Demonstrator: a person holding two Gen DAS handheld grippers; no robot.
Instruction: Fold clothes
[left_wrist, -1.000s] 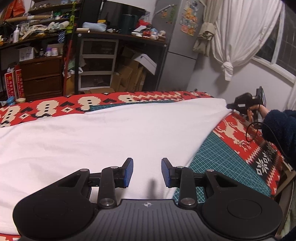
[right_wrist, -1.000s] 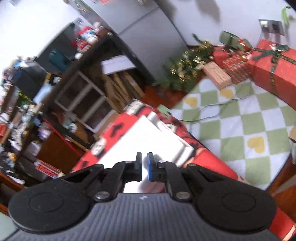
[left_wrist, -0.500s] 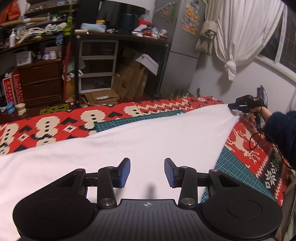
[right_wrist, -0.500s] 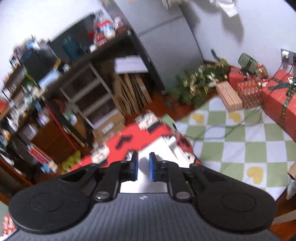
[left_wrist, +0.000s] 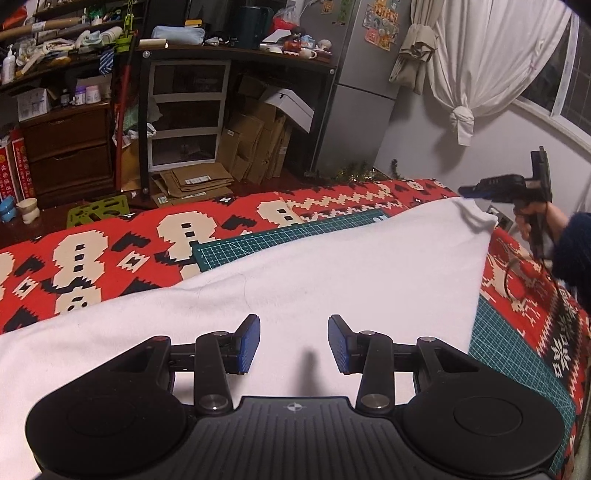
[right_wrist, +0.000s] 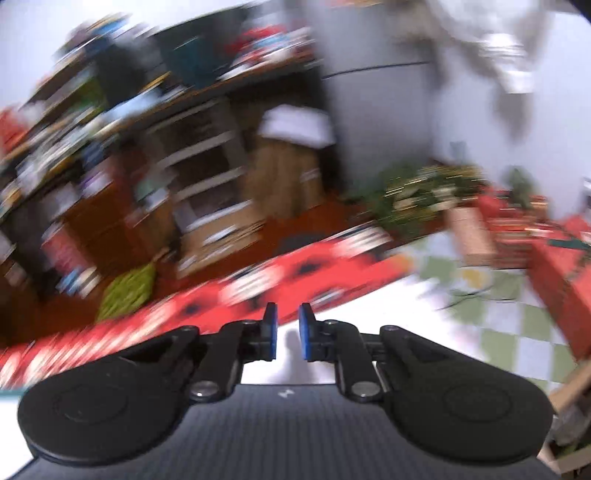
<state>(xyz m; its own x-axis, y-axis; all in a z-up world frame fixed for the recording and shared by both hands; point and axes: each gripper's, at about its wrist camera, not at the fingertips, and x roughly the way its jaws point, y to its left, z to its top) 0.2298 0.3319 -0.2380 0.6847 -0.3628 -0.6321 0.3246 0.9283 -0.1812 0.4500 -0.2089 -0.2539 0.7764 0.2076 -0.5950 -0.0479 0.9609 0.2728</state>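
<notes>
Above the white cloth (left_wrist: 332, 280), the left hand-held gripper (left_wrist: 293, 341) hovers, jaws apart.

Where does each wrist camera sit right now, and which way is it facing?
Left wrist: on the left gripper, jaws open, above the white garment; the right gripper and a hand show.
Right wrist: on the right gripper, jaws apart and empty, view blurred.
Shared: red patterned blanket, grey refrigerator.

Looked soft matt white cloth (left_wrist: 332, 280); woven red blanket (left_wrist: 110, 254) at 9 o'clock; matt plastic mat (left_wrist: 280, 236); glossy metal fridge (left_wrist: 362, 110).
</notes>
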